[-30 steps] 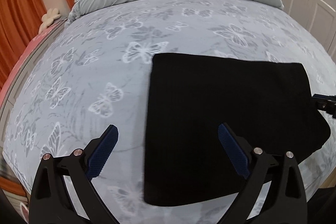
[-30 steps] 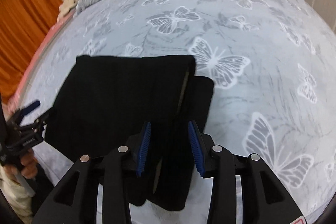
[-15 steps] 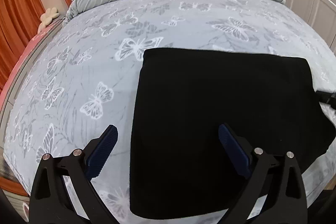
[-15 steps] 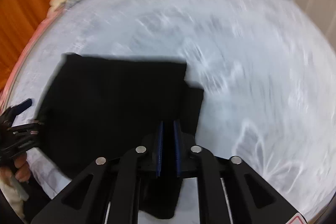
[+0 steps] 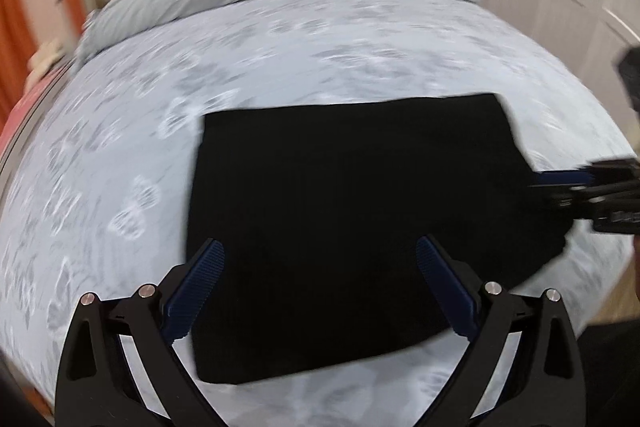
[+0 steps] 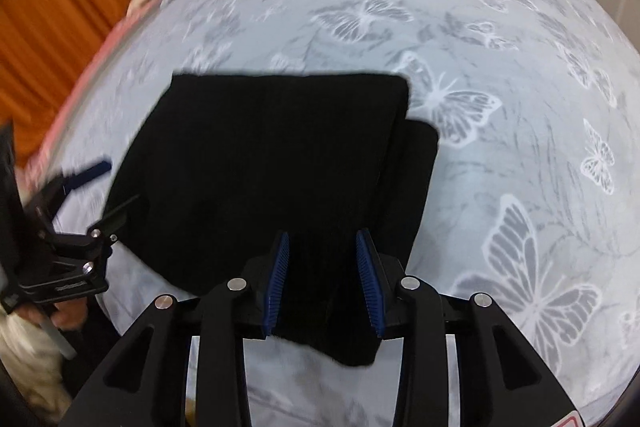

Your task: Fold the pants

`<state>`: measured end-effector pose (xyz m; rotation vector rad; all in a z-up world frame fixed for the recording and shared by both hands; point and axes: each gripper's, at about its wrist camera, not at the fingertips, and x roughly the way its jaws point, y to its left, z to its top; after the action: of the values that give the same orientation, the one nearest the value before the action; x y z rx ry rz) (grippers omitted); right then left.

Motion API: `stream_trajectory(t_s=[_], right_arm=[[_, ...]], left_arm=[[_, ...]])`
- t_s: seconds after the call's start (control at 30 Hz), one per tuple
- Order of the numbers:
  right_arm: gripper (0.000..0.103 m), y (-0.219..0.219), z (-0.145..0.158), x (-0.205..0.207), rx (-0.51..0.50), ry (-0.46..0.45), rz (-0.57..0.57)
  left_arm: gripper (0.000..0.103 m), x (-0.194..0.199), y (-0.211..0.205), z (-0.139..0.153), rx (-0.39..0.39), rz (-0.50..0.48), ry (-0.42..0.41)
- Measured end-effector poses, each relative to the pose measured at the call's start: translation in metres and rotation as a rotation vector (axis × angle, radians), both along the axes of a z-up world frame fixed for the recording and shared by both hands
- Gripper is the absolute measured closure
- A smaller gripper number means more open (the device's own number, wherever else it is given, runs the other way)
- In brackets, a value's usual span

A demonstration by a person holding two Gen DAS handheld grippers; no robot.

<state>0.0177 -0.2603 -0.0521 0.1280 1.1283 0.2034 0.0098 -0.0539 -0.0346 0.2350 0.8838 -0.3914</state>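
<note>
right gripper [image 6: 322, 269] opening over pants [image 6: 272, 167] | left gripper [image 5: 320, 267] released | writing: unreadable

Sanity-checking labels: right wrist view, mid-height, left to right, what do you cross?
left gripper → folded black pants → butterfly-print bedspread.

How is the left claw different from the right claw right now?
The left claw is spread wide over the black pants; the right claw is narrower, its jaws opening with pants fabric between them. Both have blue pads and point down at the bed.
</note>
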Motion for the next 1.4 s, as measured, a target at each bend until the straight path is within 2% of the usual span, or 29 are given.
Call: stream_trajectory(t_s=[0.07,0.17,0.33,0.37,0.4,0.43,0.47,0.53,0.63,0.73,0.83,0.93,0.97,1.0,1.03,1.17,1.2,1.23,1.27,1.33,1.4], right_arm=[[0.084,-0.003,0.002,0.000,0.036,-0.010,-0.004],[0.092,-0.012,0.017,0.002,0.148,-0.053,-0.021],[0.093,-0.014,0.033,0.014,0.317,-0.092,0.003],[0.093,-0.013,0.032,0.018,0.343,-0.086,0.009],[0.090,-0.015,0.031,0.021,0.357,-0.079,0.005],[0.087,-0.018,0.031,0.022,0.360,-0.072,-0.010],[0.086,-0.023,0.032,0.021,0.350,-0.079,-0.039],[0.085,-0.035,0.037,0.015,0.330,-0.102,-0.075],[0.085,-0.051,0.044,-0.003,0.179,-0.147,-0.124],[0.085,-0.050,0.031,-0.007,0.145,-0.118,-0.096],[0.085,-0.033,0.015,0.000,0.106,-0.076,-0.051],[0.085,-0.012,0.006,0.016,0.074,-0.045,-0.004],[0.077,-0.007,0.005,0.022,0.067,-0.048,0.001],[0.065,-0.002,0.005,0.027,0.051,-0.055,0.002],[0.060,0.003,0.005,0.031,0.030,-0.063,-0.004],[0.060,0.011,-0.011,0.045,-0.094,-0.057,-0.039],[0.063,0.012,-0.017,0.047,-0.093,-0.044,-0.038],[0.080,0.014,-0.022,0.047,-0.073,-0.043,-0.026],[0.081,0.014,-0.021,0.047,-0.068,-0.050,-0.030],[0.099,0.013,0.000,0.038,-0.031,-0.105,-0.018],[0.099,0.006,0.020,0.029,0.010,-0.152,-0.032]], left_arm=[[0.005,-0.012,-0.015,0.000,-0.008,-0.086,-0.003],[0.005,-0.026,-0.042,-0.002,-0.007,-0.193,-0.005],[0.006,-0.033,-0.086,-0.011,0.039,-0.265,-0.061],[0.011,-0.030,-0.091,-0.014,0.048,-0.261,-0.066],[0.045,-0.025,-0.095,-0.018,0.052,-0.253,-0.058],[0.067,-0.014,-0.096,-0.025,0.044,-0.245,-0.001],[0.070,-0.004,-0.092,-0.027,0.008,-0.221,0.048],[0.094,0.016,-0.073,-0.019,-0.149,-0.189,0.136],[0.095,0.036,-0.042,0.002,-0.317,-0.146,0.189],[0.095,0.042,-0.020,0.022,-0.373,-0.115,0.135],[0.094,0.044,-0.009,0.034,-0.413,-0.102,0.117],[0.094,0.042,-0.006,0.039,-0.417,-0.107,0.101],[0.094,0.042,-0.006,0.040,-0.419,-0.110,0.098],[0.094,0.041,-0.006,0.040,-0.421,-0.109,0.098],[0.094,0.041,-0.004,0.039,-0.418,-0.109,0.100],[0.093,0.038,-0.006,0.038,-0.413,-0.120,0.110],[0.093,0.036,-0.007,0.037,-0.412,-0.126,0.110],[0.093,0.033,-0.010,0.037,-0.406,-0.136,0.108],[0.093,0.031,-0.012,0.037,-0.396,-0.145,0.105],[0.093,0.027,-0.018,0.036,-0.378,-0.162,0.093],[0.092,0.019,-0.025,0.035,-0.377,-0.190,0.097]])
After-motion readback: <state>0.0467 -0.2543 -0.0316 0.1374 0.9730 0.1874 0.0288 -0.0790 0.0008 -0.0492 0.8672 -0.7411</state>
